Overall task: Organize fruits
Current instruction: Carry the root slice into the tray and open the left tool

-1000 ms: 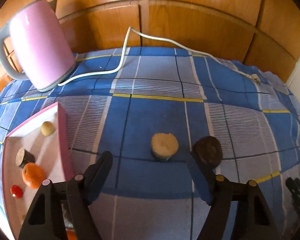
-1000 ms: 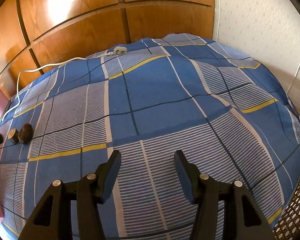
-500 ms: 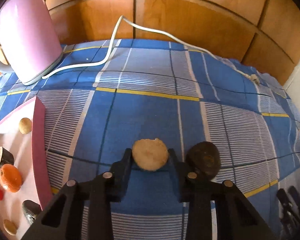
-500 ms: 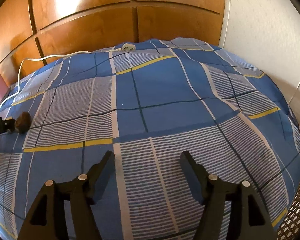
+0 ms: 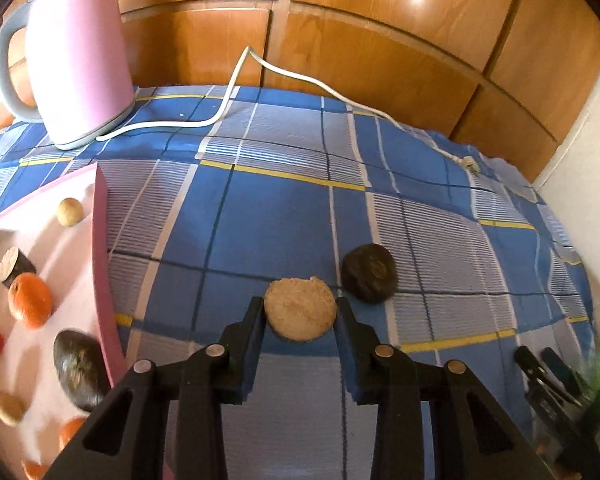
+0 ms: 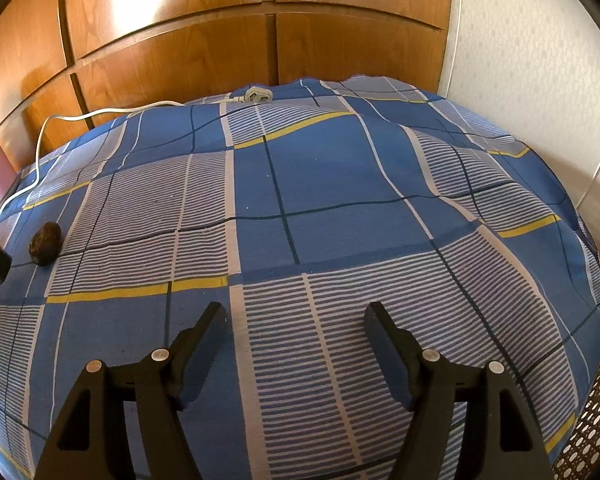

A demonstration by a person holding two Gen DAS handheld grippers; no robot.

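The left gripper (image 5: 300, 312) is clamping a tan, round fruit piece (image 5: 300, 314) between its fingers, just above the blue checked cloth (image 5: 284, 208) covering the bench. The right gripper (image 6: 294, 320) is opening over bare cloth, with nothing between its fingers. A pink kettle (image 5: 74, 60) is standing at the back, a pink tray (image 5: 102, 264) of fruits is lying at the left, and a dark fruit (image 5: 369, 267) is sitting just beside the held piece.

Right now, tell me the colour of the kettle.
The kettle is pink with a pale grey handle, shown best in the left wrist view.
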